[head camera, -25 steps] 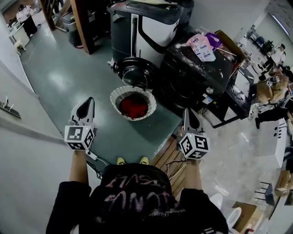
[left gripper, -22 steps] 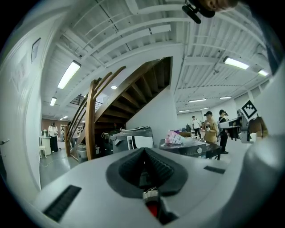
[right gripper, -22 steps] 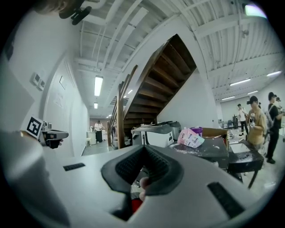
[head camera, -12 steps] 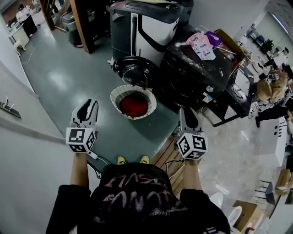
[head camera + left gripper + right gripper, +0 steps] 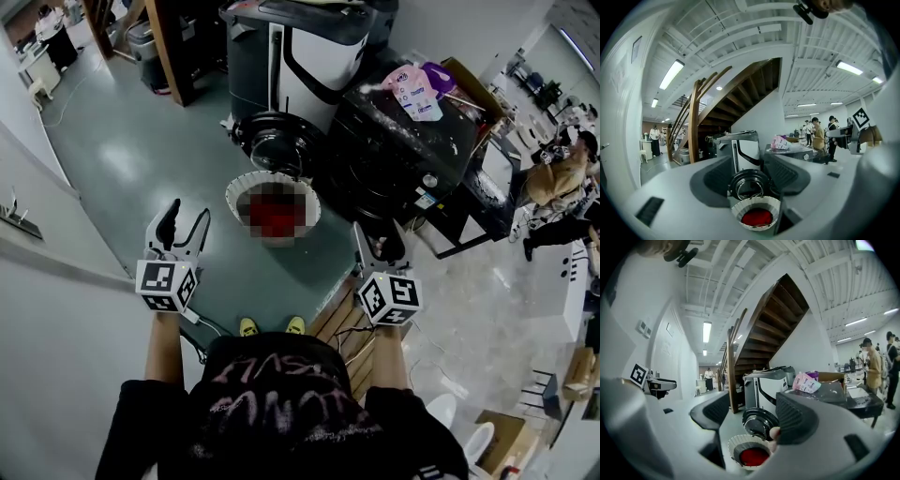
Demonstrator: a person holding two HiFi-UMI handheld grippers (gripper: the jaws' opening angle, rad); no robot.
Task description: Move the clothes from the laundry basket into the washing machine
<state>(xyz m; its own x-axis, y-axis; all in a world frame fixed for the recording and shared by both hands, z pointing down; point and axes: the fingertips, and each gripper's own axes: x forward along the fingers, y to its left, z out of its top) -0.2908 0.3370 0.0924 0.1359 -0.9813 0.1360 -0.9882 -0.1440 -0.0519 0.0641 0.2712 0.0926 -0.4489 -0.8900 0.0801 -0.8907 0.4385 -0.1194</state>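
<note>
A white laundry basket [image 5: 236, 192] [image 5: 756, 206] [image 5: 736, 444] stands on the green floor with red clothes [image 5: 757, 217] [image 5: 753, 457] inside. Just behind it is the washing machine [image 5: 300, 56], its round door [image 5: 272, 145] [image 5: 749, 183] [image 5: 761, 423] swung open. My left gripper [image 5: 187, 214] [image 5: 751, 180] hovers left of the basket, nearer to me. My right gripper [image 5: 377, 242] [image 5: 752, 418] hovers to the basket's right. Both point level toward the basket from a distance. Their jaws have just been opening and stand open, with nothing between them.
A black cabinet [image 5: 403, 150] right of the washer carries a pink bag [image 5: 412, 94]. Wooden stair posts [image 5: 169, 47] rise at the back left. A white wall runs along my left, and wooden slats [image 5: 342, 328] lie under my right arm. People stand far right.
Both grippers went from shut to open. The hands stayed almost where they were.
</note>
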